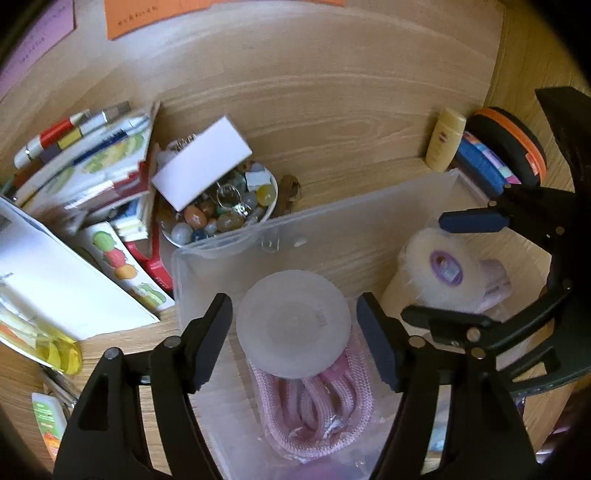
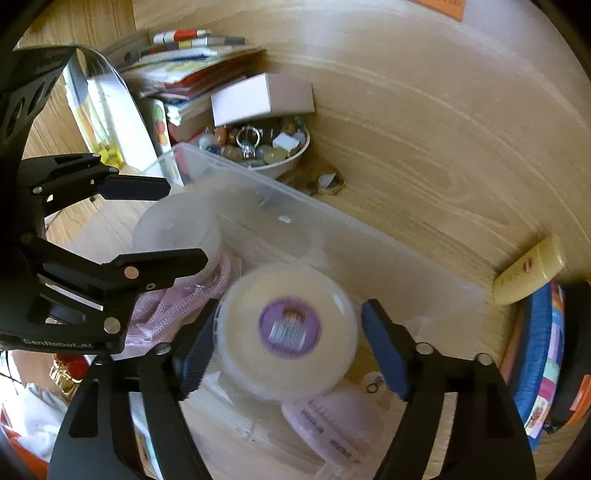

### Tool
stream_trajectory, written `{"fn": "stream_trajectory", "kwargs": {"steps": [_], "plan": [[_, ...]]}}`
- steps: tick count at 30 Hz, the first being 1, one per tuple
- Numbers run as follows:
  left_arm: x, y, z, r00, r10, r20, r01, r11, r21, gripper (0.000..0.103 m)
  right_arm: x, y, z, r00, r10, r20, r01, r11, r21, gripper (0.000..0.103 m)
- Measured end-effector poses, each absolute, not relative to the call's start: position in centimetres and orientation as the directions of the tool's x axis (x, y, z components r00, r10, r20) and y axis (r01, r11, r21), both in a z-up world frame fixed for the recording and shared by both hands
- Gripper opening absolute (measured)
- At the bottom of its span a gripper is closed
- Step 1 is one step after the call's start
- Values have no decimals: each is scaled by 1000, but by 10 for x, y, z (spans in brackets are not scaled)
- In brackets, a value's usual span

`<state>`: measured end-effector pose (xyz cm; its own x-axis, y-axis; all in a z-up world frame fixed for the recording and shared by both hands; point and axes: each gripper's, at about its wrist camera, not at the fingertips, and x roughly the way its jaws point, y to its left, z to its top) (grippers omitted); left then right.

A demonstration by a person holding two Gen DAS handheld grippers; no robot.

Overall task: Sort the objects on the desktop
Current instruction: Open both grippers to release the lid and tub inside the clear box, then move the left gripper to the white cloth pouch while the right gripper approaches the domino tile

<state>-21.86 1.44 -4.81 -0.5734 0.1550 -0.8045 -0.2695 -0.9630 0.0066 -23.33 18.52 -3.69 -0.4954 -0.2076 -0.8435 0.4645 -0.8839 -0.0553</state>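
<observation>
My left gripper (image 1: 295, 325) is spread around the frosted jar (image 1: 293, 325) in the clear bin (image 1: 369, 210); right gripper (image 2: 288, 332) spread, apparently clear of the cream tub (image 2: 288, 328). Loose desk clutter lies at eleven o'clock.

A light wooden table (image 1: 332, 92) carries a clear plastic bin (image 1: 369, 210), a white bowl (image 1: 221, 236) of marbles and keyrings touching its far wall, a stack of books (image 1: 92, 173) beside the bowl, a small yellow bottle (image 1: 445, 138), and 1 orange paper (image 1: 155, 14) towards the far edge.

pink braided rope (image 1: 314, 410), purple-labelled cream jar (image 2: 288, 328).
</observation>
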Motion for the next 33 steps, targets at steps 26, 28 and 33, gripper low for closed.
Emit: {"fn": "stream_trajectory", "kwargs": {"steps": [26,28,33], "plan": [[-122,0,29,-770,72,-634,-172,-980,98,98,-138,218,37,-719,-161,-676,327,-937,-123,89],[-112,-4,32,-783,71,-618,-163,-982,94,99,-127,221,42,-733,-165,-660,320,-940,-120,90],[-85,-18,27,-786,48,-616,-137,-986,99,99,-95,226,48,-784,-164,-599,293,-948,-123,101]]}}
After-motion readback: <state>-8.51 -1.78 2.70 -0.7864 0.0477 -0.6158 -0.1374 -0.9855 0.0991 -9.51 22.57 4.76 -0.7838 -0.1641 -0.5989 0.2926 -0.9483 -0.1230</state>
